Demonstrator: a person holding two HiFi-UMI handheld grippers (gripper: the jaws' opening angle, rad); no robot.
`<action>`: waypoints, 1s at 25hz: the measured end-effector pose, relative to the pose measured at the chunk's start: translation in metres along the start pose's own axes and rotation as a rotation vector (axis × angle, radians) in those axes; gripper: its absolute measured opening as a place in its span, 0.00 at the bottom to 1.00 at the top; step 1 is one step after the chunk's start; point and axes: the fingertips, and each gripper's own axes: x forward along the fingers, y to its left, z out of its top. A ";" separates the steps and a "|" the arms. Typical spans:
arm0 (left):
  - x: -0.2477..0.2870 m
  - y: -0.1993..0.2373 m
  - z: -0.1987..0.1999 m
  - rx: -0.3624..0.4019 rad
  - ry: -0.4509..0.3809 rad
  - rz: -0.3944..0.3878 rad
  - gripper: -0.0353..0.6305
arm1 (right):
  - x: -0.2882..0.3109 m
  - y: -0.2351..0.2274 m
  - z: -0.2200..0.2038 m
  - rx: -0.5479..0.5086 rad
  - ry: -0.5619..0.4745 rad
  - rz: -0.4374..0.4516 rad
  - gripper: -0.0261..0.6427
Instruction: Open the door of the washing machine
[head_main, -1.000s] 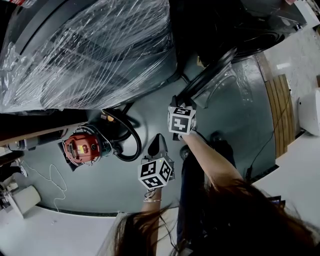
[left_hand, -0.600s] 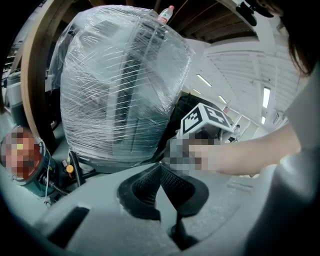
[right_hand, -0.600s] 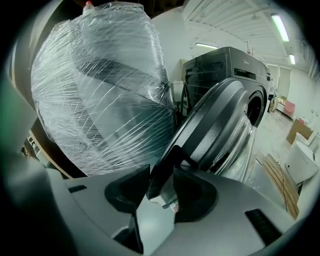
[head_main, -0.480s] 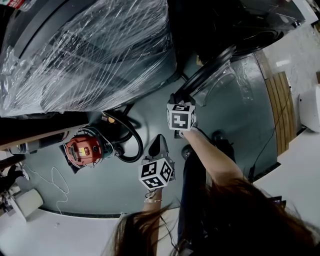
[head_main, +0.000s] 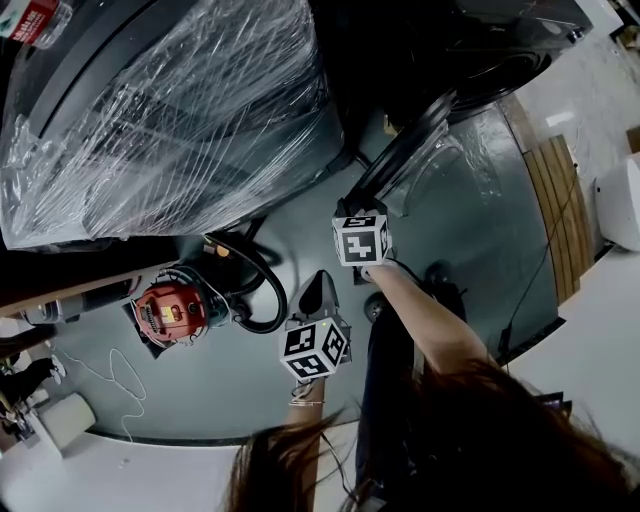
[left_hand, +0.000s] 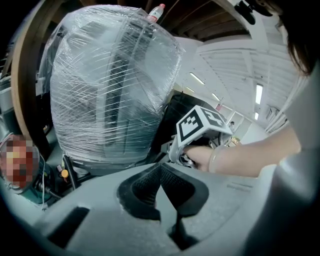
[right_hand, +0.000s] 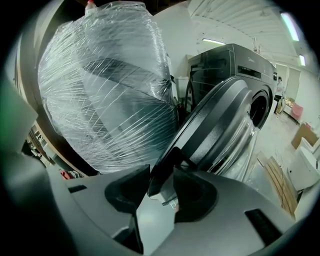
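The dark washing machine stands at the top right, and its round door is swung out over the grey floor. My right gripper is at the door's free edge. In the right gripper view the door's black rim runs down between the jaws of the right gripper, which are shut on it. The drum opening shows behind the door. My left gripper hangs lower, apart from the door. In the left gripper view the left gripper is shut with nothing in it.
A large appliance wrapped in clear plastic film stands left of the machine. A red vacuum with a black hose lies on the floor at the left. A slatted wooden board and a white cable lie on the floor.
The door's edge and the right gripper on it have shifted slightly, with the door a little further from the machine. The left gripper has stayed in place.
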 end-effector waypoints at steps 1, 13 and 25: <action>0.000 -0.003 0.000 0.002 0.000 -0.002 0.07 | -0.002 -0.001 -0.001 -0.006 0.005 0.002 0.24; -0.009 -0.040 -0.001 0.005 -0.029 0.038 0.07 | -0.032 -0.013 -0.004 -0.096 -0.013 0.078 0.21; -0.019 -0.109 -0.013 0.026 -0.049 0.028 0.07 | -0.084 -0.072 -0.016 -0.138 -0.023 0.085 0.20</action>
